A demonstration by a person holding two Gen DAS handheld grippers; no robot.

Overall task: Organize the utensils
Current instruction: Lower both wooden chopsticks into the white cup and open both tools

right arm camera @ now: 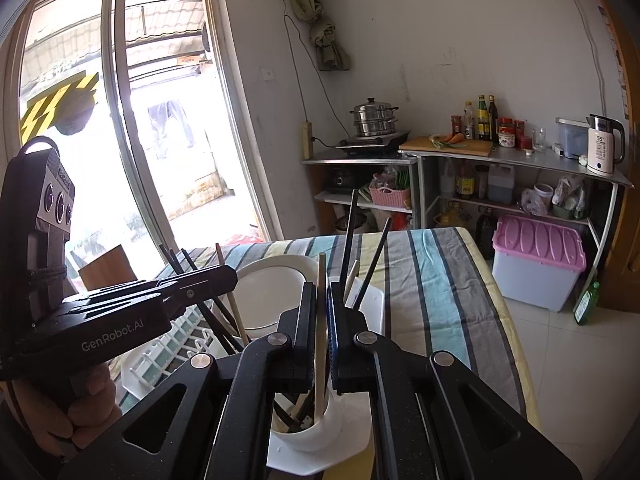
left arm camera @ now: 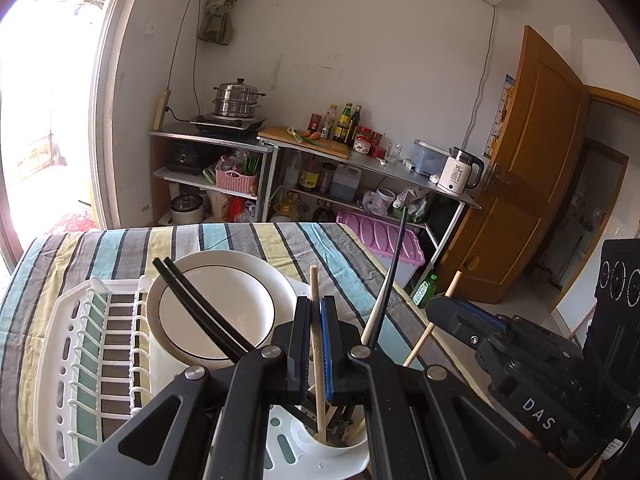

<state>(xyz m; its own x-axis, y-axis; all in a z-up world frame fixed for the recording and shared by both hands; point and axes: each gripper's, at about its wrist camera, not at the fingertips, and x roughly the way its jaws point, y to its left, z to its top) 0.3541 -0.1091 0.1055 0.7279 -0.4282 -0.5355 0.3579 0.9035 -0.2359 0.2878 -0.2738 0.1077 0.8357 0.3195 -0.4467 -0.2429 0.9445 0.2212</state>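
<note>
White wall, bright sliding glass door, metal shelving, wooden door, tiled floor.

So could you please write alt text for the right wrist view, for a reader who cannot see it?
The right tongs are shut on a pale wooden chopstick standing in a white utensil cup with other chopsticks. The left tongs reach in from the left, over a white dish rack on a striped tablecloth.

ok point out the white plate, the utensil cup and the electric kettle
white plate (left arm camera: 216,312), left wrist view, on its flat centre.
utensil cup (right arm camera: 304,436), right wrist view, on its front wall.
electric kettle (left arm camera: 456,174), left wrist view, on its white body.
</note>
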